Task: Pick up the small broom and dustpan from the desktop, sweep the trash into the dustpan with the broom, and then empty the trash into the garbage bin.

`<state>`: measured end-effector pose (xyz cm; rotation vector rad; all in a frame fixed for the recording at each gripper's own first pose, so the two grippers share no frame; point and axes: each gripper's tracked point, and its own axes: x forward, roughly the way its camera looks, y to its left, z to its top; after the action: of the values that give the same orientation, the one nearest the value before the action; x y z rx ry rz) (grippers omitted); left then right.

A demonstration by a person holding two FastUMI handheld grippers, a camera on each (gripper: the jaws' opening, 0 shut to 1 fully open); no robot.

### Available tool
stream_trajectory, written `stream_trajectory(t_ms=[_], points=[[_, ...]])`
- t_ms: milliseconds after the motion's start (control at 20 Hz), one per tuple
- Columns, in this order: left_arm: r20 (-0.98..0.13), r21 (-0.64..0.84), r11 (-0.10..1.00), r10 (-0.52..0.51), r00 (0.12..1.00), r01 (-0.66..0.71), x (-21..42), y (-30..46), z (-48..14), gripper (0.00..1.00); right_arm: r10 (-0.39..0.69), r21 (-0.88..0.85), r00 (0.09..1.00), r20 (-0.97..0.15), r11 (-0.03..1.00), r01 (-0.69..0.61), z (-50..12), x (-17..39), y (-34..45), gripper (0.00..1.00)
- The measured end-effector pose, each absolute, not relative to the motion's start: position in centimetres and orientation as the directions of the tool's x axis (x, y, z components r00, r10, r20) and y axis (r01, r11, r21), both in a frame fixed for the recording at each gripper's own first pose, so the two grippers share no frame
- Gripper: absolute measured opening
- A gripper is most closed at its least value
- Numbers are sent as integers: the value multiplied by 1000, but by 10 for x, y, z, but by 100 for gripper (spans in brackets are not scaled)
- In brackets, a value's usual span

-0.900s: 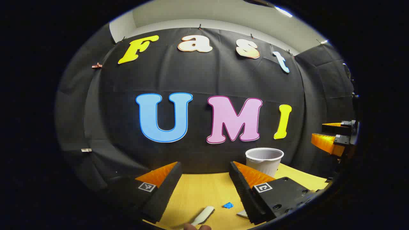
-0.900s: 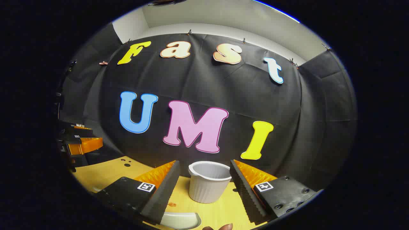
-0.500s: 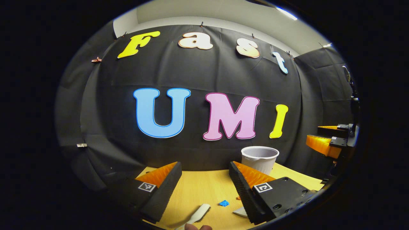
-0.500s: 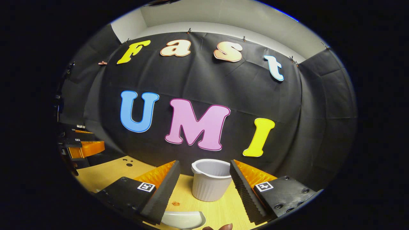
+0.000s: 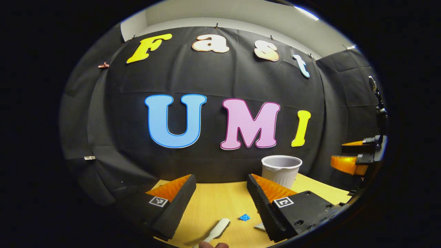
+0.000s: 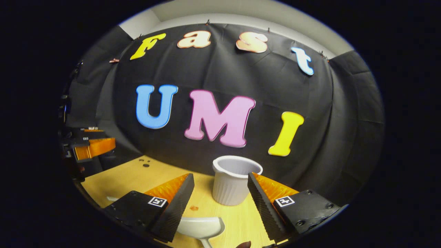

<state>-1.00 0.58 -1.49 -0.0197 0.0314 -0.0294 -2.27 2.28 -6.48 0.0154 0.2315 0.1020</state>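
On the pale wooden desk (image 5: 220,203), just ahead of our left hand-held gripper (image 5: 220,196), lay the slim white plastic handle of the small broom (image 5: 217,230), pointing up and to the right, with a crumpled blue scrap of trash (image 5: 244,217) just beside its tip. That gripper's fingers stood wide apart and held nothing. In the right gripper view, our right hand-held gripper (image 6: 220,196) was likewise spread open and empty, with the white plastic dustpan scoop (image 6: 201,227) lying on the desk below its fingers and a small orange crumb of trash (image 6: 194,208) just past the scoop. The ribbed white plastic garbage bin (image 6: 233,184) stood upright farther back, near the wall.

We judged the step in hand to be the pickup, not yet made. To do it well, we would lower each gripper until its fingers straddled its handle, keep the left one clear of the blue scrap so as not to scatter it, and close squarely across the handle, not along it.
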Motion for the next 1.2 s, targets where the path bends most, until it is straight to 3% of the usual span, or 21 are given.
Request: stream_trajectory(t_ms=[250, 550, 750, 1200], points=[[-52, -25, 1000, -11, 999, 10, -16, 10, -26, 95, 226, 85, 815, -534, 973, -214, -168, -73, 37, 96], [-69, -9, 1000, 3, 998, -3, -28, 12, -36, 95, 248, 110, 595, -764, 960, -258, -269, -112, 42, 95], [-90, -18, 1000, 24, 996, -25, -35, 15, -46, 95, 256, 142, 474, -843, 955, -262, -325, -115, 49, 93], [-127, -24, 997, 76, 989, -79, -41, 30, -61, 95, 241, 163, 332, -912, 955, -247, -392, -97, 70, 90]])
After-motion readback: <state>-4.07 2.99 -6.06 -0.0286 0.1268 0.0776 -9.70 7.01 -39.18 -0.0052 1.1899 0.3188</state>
